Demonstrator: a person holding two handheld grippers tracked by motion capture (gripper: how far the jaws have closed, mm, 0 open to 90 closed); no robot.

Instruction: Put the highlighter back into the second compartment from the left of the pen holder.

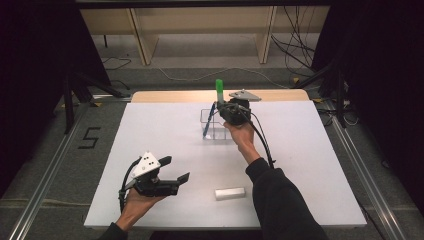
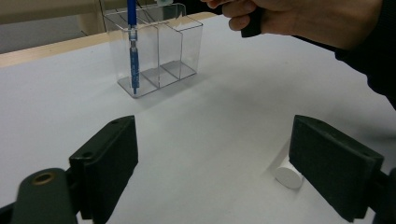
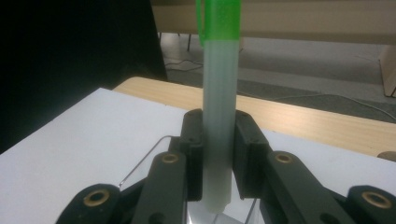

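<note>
A clear plastic organizer (image 1: 216, 125) (image 2: 159, 46) with compartments stands at the far middle of the white table (image 1: 150, 130); a blue pen (image 1: 209, 121) (image 2: 133, 56) stands upright in its left compartment. My right gripper (image 1: 223, 106) (image 3: 218, 154) is shut on a green-capped marker (image 1: 219, 90) (image 3: 218, 107), holding it upright just above the organizer's far side. My left gripper (image 1: 176, 169) (image 2: 215, 168) rests open near the front left of the table, its jaws wide apart and pointing toward the organizer. A white cylinder (image 1: 230, 193) (image 2: 288, 173) lies on the table by the left gripper's right jaw.
The table's wooden far edge (image 1: 215, 95) lies just behind the organizer. Wooden shelving legs (image 1: 140, 40) and cables (image 1: 295, 55) sit on the floor beyond. Metal rails (image 1: 45, 175) run along both sides of the table.
</note>
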